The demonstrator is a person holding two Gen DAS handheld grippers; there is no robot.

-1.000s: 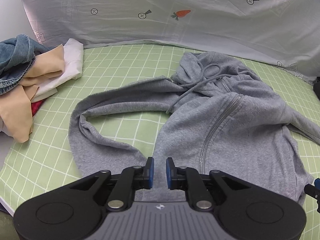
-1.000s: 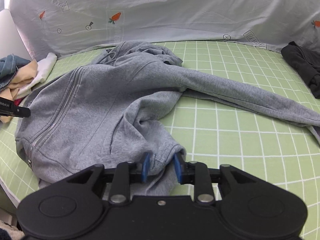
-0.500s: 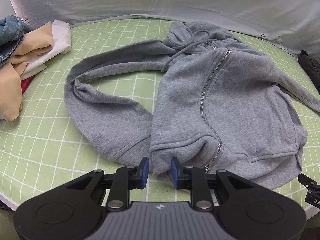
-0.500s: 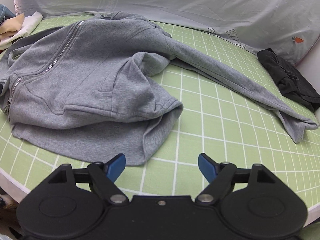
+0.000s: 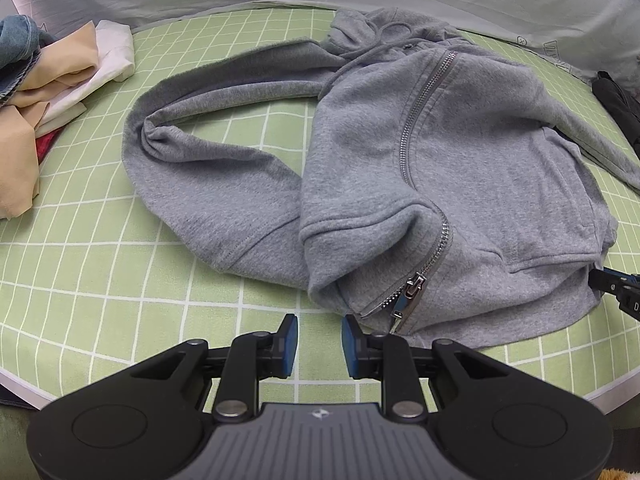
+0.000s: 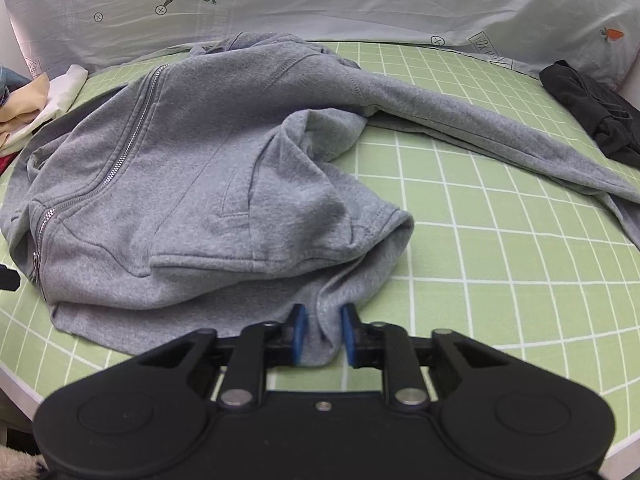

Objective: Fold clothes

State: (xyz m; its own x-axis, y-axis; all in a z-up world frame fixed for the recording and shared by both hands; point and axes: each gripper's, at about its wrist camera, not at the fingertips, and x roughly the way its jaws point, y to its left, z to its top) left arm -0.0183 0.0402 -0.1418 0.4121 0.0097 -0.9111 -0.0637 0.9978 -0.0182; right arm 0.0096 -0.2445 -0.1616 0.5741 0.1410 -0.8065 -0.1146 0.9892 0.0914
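Right hand-held gripper [image 6: 323,334], previously wide, closing on hoodie hem [image 6: 318,320]

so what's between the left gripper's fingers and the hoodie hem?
Only bare green checked cover, seen in the left wrist view: left gripper holds nothing, and the grey hoodie hem lies just beyond its fingertips.

Table cover [image 5: 100,240]: green cloth with a white grid, spread over the whole work surface.
Backdrop [image 6: 360,4]: pale sheet printed with orange carrots and small line drawings, hanging along the far edge.
Wall [image 5: 10,8]: a white strip at far left, beside the sheet.
Table edge [image 6: 16,384]: white rim showing at the near left.
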